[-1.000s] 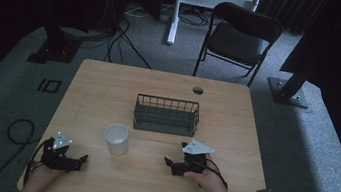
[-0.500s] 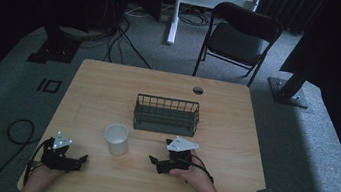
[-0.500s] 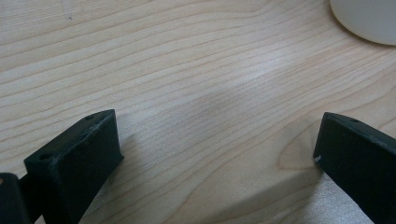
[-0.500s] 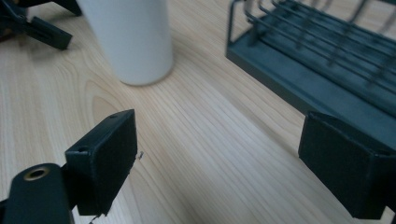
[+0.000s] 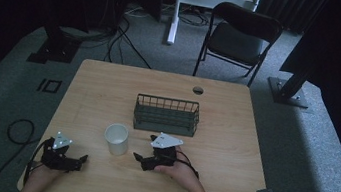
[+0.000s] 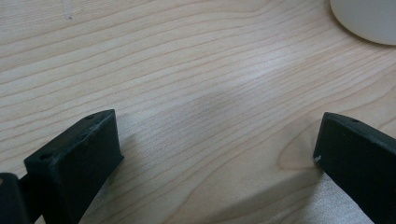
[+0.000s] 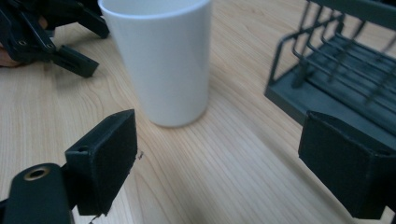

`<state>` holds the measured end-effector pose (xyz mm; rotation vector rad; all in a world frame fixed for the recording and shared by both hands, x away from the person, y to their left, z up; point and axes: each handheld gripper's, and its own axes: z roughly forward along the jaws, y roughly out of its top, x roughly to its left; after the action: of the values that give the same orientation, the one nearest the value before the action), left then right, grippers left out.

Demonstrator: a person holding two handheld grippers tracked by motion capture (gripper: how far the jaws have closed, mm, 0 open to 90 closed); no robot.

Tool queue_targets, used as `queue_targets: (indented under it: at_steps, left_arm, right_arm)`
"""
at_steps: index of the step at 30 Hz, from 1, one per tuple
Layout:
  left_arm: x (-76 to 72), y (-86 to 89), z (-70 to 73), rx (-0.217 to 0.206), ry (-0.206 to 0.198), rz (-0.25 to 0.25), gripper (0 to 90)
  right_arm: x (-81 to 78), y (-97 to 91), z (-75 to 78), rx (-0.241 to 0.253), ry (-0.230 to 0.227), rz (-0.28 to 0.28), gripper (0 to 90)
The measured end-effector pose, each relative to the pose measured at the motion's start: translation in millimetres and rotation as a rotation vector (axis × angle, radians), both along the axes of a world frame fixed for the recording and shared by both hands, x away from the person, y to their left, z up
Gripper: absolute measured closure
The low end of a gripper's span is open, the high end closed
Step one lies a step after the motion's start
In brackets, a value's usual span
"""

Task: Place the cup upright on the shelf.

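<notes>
A white cup [image 5: 116, 139] stands upright on the wooden table [image 5: 109, 85], just in front of a dark wire basket [image 5: 167, 115]. My right gripper [image 5: 141, 159] lies low on the table a short way right of the cup, open and empty, jaws pointing at it. In the right gripper view the cup [image 7: 161, 56] stands just beyond the spread jaws, with the basket [image 7: 341, 70] to the right. My left gripper [image 5: 79, 160] rests near the front left corner, open, with bare wood between its jaws; the cup's base [image 6: 369, 18] shows at top right of its view.
A round cable hole [image 5: 198, 90] sits near the table's far edge. A folding chair [image 5: 240, 37] stands beyond the table, with stand bases and cables on the floor around it. The left gripper [image 7: 56, 35] appears behind the cup in the right gripper view.
My right gripper has slid left across the table toward the cup, staying open. The left gripper, cup and basket have not moved.
</notes>
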<state>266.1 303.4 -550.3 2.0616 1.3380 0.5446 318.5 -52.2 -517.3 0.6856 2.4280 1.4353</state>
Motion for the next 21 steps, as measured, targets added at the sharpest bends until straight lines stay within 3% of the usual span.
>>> queue_targets:
  at_steps: [5, 21]
  left_arm:
    - [0.0, -0.1, 0.0, -0.001, 0.000, 0.001, 0.8]
    - [0.0, -0.1, 0.0, -0.003, 0.000, 0.001, 0.8]
  right_arm:
    - [-2.0, 15.5, 1.7, 0.003, -0.016, 0.041, 11.4]
    - [8.9, 56.7, 0.8, 0.024, -0.031, 0.071, 11.4]
